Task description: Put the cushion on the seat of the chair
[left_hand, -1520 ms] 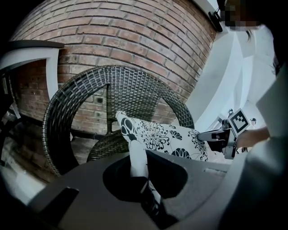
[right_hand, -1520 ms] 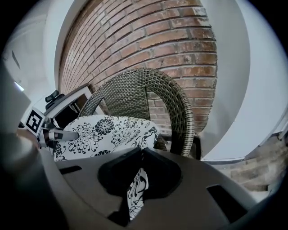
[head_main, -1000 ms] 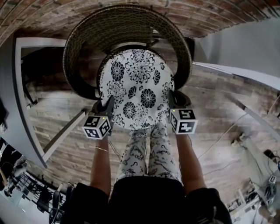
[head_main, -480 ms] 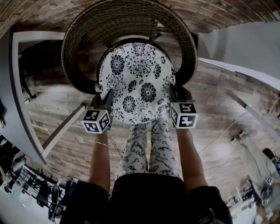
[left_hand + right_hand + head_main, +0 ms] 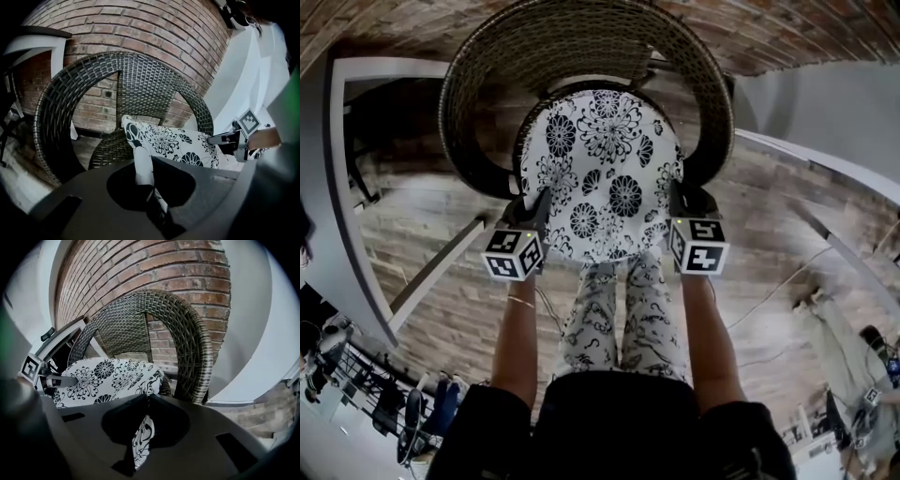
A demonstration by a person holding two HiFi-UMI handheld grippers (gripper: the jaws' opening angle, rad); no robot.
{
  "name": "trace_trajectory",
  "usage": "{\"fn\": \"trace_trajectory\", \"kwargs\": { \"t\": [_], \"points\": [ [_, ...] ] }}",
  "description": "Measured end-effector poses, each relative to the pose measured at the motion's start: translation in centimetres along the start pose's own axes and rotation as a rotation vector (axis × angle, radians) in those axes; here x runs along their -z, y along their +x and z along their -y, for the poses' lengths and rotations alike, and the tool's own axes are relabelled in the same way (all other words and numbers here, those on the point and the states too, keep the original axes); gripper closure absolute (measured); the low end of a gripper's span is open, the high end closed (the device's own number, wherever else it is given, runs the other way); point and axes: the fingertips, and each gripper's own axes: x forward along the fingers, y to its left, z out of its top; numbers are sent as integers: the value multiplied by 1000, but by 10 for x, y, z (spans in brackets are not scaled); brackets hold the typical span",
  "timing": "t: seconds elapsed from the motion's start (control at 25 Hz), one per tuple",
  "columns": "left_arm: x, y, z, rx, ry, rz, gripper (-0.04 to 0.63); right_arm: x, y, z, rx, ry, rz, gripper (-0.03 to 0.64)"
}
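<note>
Between the jaws of the left gripper (image 5: 143, 174) sits a thin fold of the cushion's edge, and the jaws are closed hard on it. The right gripper (image 5: 142, 432) is clamped the same way on the opposite edge. From the head view the two stand on either side of the cushion (image 5: 600, 173), level with each other, near its front corners.

The cushion, white with black flowers, is stretched flat between them and lies over the seat (image 5: 110, 150) of the chair (image 5: 581, 47), inside the ring of the woven back. Its far left corner looks raised off the weave in the left gripper view. Whether any part of it already rests on the seat I cannot tell, because the cloth hides the seat under it.

Each grip is only a pinch of fabric at the rim, so a tug or a twist could pull one side free and drop that half askew. Letting go with one gripper sooner than the other would probably swing the cushion round against the curved back. If too much of it hangs past the front edge, I judge it could tip and slide down to the wooden floor (image 5: 450, 309).
</note>
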Motion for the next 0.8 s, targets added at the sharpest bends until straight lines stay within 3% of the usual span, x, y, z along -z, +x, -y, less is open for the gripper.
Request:
{"fn": "trace_trajectory", "kwargs": {
  "t": [0.8],
  "points": [
    [1, 24, -5, -1, 41, -19, 584, -3, 11, 7, 21, -8, 10, 584]
  ]
}}
